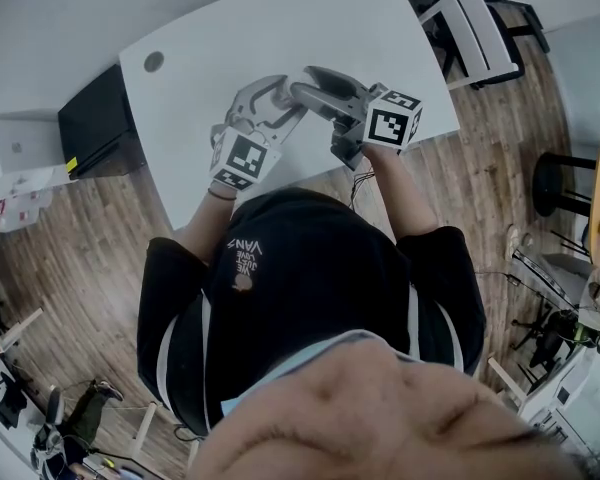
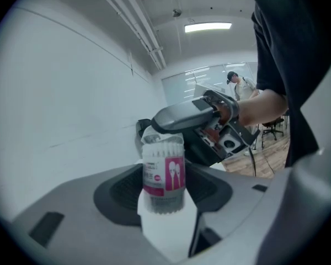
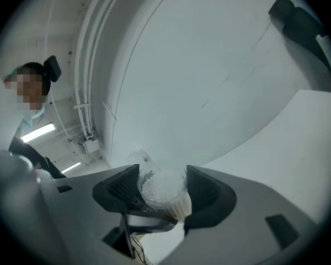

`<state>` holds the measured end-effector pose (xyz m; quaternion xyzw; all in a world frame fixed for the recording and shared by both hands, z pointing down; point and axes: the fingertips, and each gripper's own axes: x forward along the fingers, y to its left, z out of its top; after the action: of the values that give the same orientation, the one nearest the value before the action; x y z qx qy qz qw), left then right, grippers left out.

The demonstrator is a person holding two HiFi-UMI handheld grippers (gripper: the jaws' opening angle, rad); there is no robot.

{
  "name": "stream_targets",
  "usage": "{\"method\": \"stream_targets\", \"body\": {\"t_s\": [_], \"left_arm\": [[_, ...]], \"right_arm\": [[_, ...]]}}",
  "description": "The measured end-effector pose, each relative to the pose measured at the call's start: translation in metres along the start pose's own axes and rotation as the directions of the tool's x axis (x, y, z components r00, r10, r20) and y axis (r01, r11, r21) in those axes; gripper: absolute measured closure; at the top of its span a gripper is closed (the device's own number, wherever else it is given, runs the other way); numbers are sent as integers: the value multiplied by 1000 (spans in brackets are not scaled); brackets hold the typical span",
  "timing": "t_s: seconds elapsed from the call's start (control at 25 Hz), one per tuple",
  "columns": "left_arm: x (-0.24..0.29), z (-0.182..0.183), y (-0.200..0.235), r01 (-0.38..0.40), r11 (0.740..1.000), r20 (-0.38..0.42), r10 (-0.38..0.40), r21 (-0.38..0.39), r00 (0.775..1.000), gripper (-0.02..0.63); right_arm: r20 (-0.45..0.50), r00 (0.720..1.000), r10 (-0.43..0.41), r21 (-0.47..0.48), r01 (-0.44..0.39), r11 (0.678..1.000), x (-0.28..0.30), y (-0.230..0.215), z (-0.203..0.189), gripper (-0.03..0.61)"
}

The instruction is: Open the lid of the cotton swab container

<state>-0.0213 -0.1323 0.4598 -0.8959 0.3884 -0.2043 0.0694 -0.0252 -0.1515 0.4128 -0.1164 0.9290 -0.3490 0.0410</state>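
The cotton swab container (image 2: 164, 175) is a clear tube with a pink label, upright above the white table (image 1: 210, 48). My left gripper (image 2: 164, 191) is shut on its lower body, one pad on each side. My right gripper (image 3: 163, 187) comes in from the other side and its jaws close on the container's top end, where the white swab tips (image 3: 161, 185) show through the clear lid. A clear flap (image 3: 137, 159) sticks out beside that top. In the head view the left gripper (image 1: 276, 106) and the right gripper (image 1: 315, 90) meet over the table's near half and hide the container.
A black box (image 1: 98, 118) stands by the table's left edge. A white chair (image 1: 470, 23) is at the far right and a black stool (image 1: 560, 183) on the wooden floor. A person (image 2: 240, 84) stands far back in the room.
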Motion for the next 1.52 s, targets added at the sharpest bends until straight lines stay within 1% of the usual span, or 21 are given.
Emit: {"method": "stream_targets", "body": {"t_s": [0.16, 0.32, 0.48, 0.6, 0.88, 1.04, 1.16, 1.28, 1.36, 1.52], "left_arm": [[-3, 2, 1, 10, 1000, 31, -9, -26, 999, 370], [-7, 15, 5, 38, 995, 124, -27, -90, 992, 370], [-7, 20, 8, 58, 990, 170, -37, -125, 985, 370], [-10, 20, 9, 69, 987, 185, -42, -143, 982, 370], [-13, 25, 9, 75, 986, 204, -43, -152, 978, 370], [-17, 23, 10, 73, 986, 209, -40, -151, 977, 370], [-19, 27, 11, 71, 981, 222, -29, -182, 975, 371], [-19, 28, 12, 66, 977, 225, -19, -203, 974, 371], [-20, 28, 12, 66, 975, 227, -17, -210, 974, 371], [-22, 28, 15, 62, 974, 230, -10, -219, 973, 371]], "right_arm": [[38, 999, 35, 50, -37, 998, -1, 3, 5, 304], [108, 991, 82, 126, -96, 987, -3, 8, 14, 304], [151, 985, 85, 138, -107, 985, -6, 6, 24, 305], [160, 984, 84, 131, -105, 986, -5, 7, 27, 305], [188, 980, 60, 153, -90, 984, -9, 2, 28, 304], [227, 971, 81, 200, -128, 971, -8, 5, 30, 305], [259, 960, 106, 228, -167, 959, -9, 7, 33, 305], [285, 952, 113, 242, -185, 952, -13, 5, 36, 304], [291, 950, 112, 241, -185, 953, -15, 5, 38, 304], [286, 954, 87, 237, -159, 958, -17, 0, 37, 304]]}}
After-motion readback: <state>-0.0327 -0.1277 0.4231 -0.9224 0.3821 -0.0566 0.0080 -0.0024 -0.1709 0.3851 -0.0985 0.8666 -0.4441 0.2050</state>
